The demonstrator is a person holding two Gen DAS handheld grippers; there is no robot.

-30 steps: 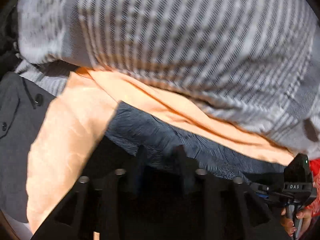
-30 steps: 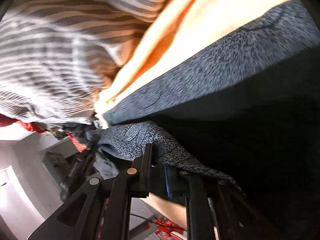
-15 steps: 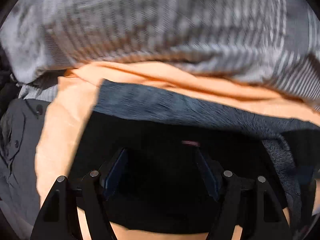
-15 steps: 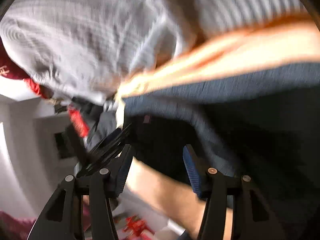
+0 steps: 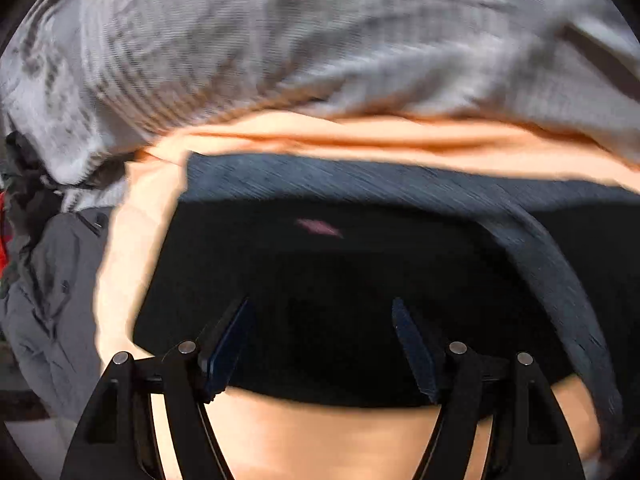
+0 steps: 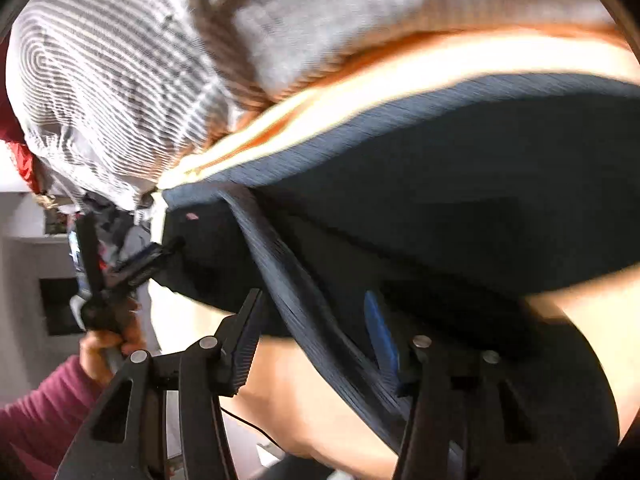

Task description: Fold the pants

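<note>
Our left gripper [image 5: 320, 344] has its fingers [image 5: 228, 340] spread wide, gripping nothing. Our right gripper [image 6: 312, 340] is likewise spread apart. Our left hand [image 6: 106, 340], maroon-sleeved, grips its handle.

Both wrist views close, facing forward — share dark pants [image 5: 360, 280] on orange surface [image 5: 360, 440].

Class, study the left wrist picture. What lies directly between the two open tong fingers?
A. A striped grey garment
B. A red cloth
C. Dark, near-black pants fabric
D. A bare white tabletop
C: the left tongs stand open, and the gap between their fingers is filled by the dark pants; the striped grey garment lies farther off, beyond the orange cloth.
</note>
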